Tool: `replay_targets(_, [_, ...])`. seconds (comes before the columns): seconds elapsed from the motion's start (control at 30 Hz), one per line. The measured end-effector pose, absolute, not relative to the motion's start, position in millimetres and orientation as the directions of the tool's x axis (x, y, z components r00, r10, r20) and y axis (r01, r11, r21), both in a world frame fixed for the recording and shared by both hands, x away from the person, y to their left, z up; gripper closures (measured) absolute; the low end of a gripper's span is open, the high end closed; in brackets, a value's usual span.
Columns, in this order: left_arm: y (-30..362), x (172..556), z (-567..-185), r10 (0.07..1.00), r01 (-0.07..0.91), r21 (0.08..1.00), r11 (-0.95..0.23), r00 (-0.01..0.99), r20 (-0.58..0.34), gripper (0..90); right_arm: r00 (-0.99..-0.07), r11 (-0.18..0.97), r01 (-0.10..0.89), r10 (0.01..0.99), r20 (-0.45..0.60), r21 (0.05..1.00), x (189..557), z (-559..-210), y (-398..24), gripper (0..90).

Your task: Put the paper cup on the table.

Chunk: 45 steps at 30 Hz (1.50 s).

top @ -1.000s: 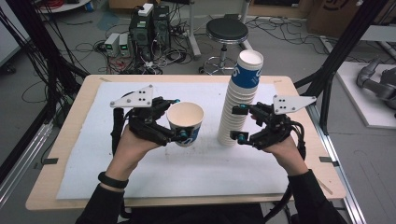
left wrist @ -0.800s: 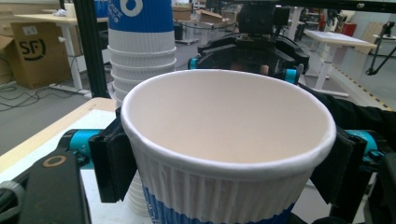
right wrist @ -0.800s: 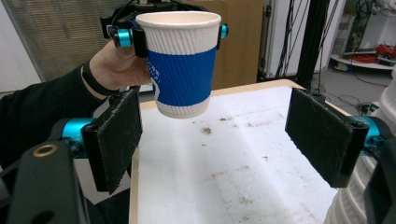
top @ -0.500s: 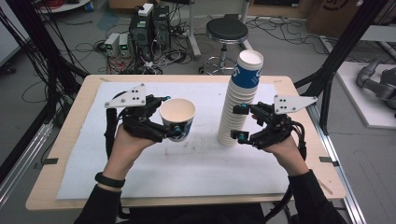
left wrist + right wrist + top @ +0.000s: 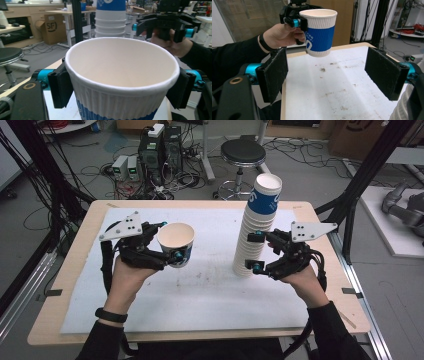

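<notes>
Left gripper point(image 5: 170, 247): my jaws clamped on single cup point(image 5: 176, 245) below rim, cup lifted clear of table point(image 5: 200, 295). Right gripper point(image 5: 256, 251): jaws apart, nothing between, cup stack point(image 5: 257, 227) just beside them. One cup separated; placing it, I judge, remains.

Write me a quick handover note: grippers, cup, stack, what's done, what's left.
Left gripper: shut on one cup, pads on its sides just under the rim; cup upright, held off the table, left of the stack.
Right gripper: open, jaws beside the lower part of the stack, no grip that I can see.
Stack: tall, upright, on the table's right half.
Done: one cup is apart from the stack.
Left: probably set this cup down on the mat, then separate the next one; steady the stack first, it looks easy to tip.
</notes>
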State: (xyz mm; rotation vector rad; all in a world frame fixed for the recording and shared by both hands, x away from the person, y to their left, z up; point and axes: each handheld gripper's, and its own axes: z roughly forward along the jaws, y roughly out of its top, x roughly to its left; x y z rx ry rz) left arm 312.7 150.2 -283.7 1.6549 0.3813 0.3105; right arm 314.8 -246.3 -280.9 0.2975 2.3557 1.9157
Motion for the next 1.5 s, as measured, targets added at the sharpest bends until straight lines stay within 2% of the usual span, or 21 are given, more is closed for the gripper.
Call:
replay_targets(0.53, [164,321,-307,0.545,0.084,0.987,-0.134,0.838,0.003,22.1,-0.979,0.196,0.091,0.199,0.051,0.976,316,-281,-243,19.0])
replay_targets(1.5, [171,339,-354,0.639,0.152,0.978,-0.146,0.769,-0.024,22.5,-0.978,0.197,0.097,0.199,0.057,0.976,317,-281,-243,19.0])
